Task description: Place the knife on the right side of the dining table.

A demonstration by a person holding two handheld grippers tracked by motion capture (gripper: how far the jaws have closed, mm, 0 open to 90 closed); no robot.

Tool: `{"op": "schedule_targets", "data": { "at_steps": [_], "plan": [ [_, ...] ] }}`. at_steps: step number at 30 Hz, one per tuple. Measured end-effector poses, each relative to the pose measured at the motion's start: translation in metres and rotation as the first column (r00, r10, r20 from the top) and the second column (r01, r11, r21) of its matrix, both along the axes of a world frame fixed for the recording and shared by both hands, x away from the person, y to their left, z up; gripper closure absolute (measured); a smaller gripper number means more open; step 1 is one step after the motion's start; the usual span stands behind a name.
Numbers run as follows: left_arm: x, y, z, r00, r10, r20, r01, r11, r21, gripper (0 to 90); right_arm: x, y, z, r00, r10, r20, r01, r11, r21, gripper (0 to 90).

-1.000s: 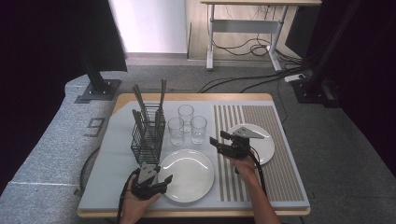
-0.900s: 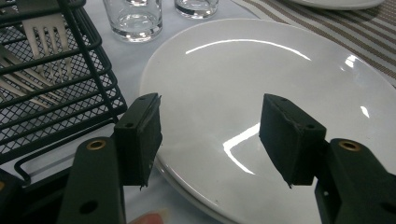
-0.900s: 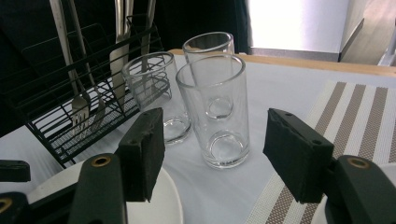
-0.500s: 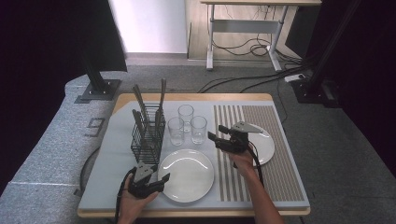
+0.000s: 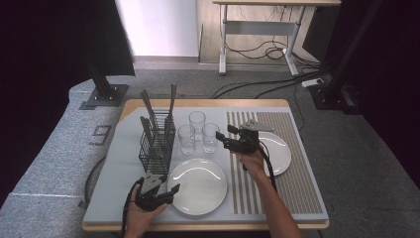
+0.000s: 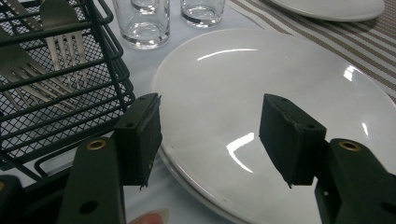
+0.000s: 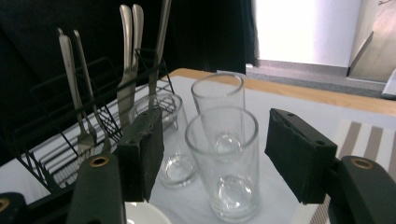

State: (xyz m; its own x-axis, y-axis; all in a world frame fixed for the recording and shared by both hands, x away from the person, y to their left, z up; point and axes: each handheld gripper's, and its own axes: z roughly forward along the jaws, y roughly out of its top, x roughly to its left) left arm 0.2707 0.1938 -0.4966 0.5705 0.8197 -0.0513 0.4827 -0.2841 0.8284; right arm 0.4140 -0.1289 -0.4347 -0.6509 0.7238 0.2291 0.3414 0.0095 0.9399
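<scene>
My left gripper [image 5: 170, 194] rests at the table's front left, its jaws open on either side of the near rim of a white plate [image 5: 198, 184]. In the left gripper view the pads [image 6: 140, 135] stand apart over that plate [image 6: 280, 79] without pressing on it. My right gripper [image 5: 224, 138] is held above the middle of the table and points left at three clear glasses [image 5: 210, 137]. In the right gripper view its jaws [image 7: 215, 149] are open, with the nearest glass [image 7: 224, 186] just ahead of the pads and untouched.
A black wire basket [image 5: 157, 143] with upright forks and knives stands left of the glasses. A second white plate [image 5: 277, 151] lies on the striped mat [image 5: 297, 183] at the right. The wooden table edge [image 5: 208, 225] runs along the front.
My right gripper has moved left and a little upward, from over the striped mat towards the glasses. The left gripper has stayed at the plate's rim.
</scene>
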Motion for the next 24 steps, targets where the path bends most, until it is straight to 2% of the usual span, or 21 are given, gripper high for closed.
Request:
{"op": "schedule_targets", "data": {
  "at_steps": [6, 12, 21, 24],
  "plan": [
    [0.001, -0.001, -0.001, 1.0000, -0.005, -0.004, 0.005, 1.0000, 0.001, 39.0, 0.006, 0.004, 0.016, 0.9994, 0.020, 0.029, -0.020, 1.000, 0.009, 38.3],
    [0.001, -0.004, -0.001, 0.9999, -0.014, -0.006, 0.014, 0.9999, 0.001, 39.0, 0.013, 0.008, 0.023, 0.9991, 0.026, 0.033, -0.026, 1.000, 0.013, 38.1],
    [0.000, -0.002, 0.001, 1.0000, -0.010, 0.000, 0.010, 0.9999, -0.005, 39.1, 0.021, 0.015, 0.025, 0.9993, 0.019, 0.031, -0.019, 1.000, 0.005, 38.1],
    [0.001, -0.003, 0.000, 0.9999, -0.012, -0.003, 0.012, 0.9999, -0.001, 39.1, 0.023, 0.022, 0.022, 0.9992, 0.021, 0.034, -0.020, 1.000, -0.024, 37.7]
  ]
}}
